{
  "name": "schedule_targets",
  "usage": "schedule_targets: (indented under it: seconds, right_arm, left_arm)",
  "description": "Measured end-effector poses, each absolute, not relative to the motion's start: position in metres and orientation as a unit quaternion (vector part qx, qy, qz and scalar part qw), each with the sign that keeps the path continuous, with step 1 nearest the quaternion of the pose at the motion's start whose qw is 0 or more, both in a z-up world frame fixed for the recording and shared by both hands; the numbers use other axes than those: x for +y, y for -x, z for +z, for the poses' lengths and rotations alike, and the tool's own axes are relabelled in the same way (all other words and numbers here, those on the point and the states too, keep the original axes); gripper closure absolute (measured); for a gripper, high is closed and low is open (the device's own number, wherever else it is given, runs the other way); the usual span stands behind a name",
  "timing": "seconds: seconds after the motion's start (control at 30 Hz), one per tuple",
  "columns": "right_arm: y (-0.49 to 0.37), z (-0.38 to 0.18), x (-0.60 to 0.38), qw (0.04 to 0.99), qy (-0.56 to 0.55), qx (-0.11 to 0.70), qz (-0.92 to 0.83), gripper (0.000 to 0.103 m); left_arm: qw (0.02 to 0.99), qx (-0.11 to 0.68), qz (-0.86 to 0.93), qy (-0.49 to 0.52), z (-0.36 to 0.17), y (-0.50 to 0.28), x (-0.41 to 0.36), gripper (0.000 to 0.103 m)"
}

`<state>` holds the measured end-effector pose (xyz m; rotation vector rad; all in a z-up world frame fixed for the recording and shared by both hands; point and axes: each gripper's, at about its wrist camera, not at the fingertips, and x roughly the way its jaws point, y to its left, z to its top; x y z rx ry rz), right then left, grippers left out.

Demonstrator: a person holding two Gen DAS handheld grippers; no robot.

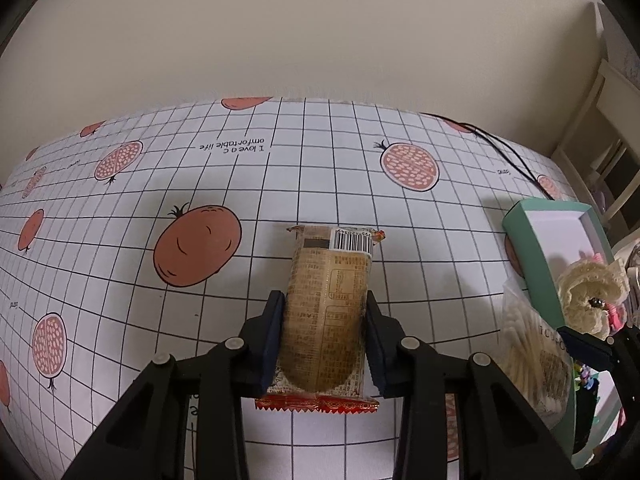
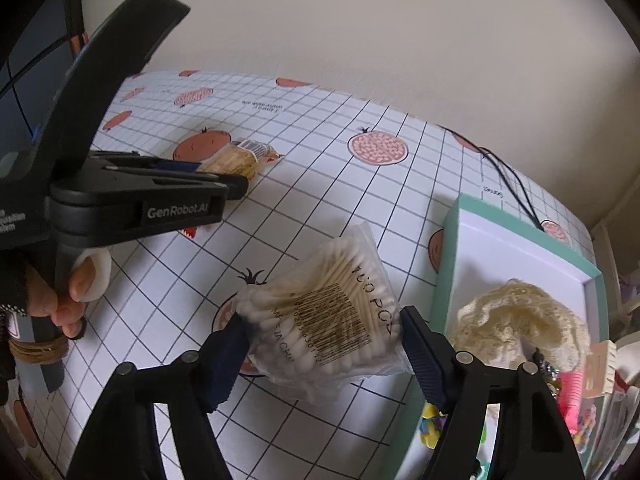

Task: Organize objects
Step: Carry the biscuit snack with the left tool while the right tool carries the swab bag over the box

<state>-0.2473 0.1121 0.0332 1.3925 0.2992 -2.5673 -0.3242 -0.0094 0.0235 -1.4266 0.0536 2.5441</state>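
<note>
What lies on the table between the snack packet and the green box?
The bag of cotton swabs, held in the right gripper, sits between the snack packet and the green box. The right wrist view shows it best.

Soft, even indoor light falls across the checked surface (image 1: 320, 152), bright enough to read its print, with no hard glare. Faint, diffuse shadows pool just beyond the snack packet (image 1: 330, 304) and beside the teal box (image 1: 524, 248). Fisheye distortion bends the grid lines into curves, and black vignetting closes every corner. In the right wrist view the cotton swab bag (image 2: 324, 316) shows slight smearing, and the far wall (image 2: 380, 32) looks streaked and soft.
</note>
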Motion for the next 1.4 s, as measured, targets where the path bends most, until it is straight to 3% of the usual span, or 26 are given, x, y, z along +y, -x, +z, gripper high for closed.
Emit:
schedule_targets:
  seconds: [0.8,1.4]
  right_arm:
    - [0.172,0.079,0.178,0.050,-0.441,0.056,-0.894,0.027]
    - [0.124,0.061,0.280,-0.039,-0.464,-0.002,-0.885,0.027]
  left_arm:
    - [0.098,0.044,0.866,0.488,0.057,0.258,0.031,0.064]
    - [0.133,0.088,0.870,0.466,0.079,0.181,0.108,0.064]
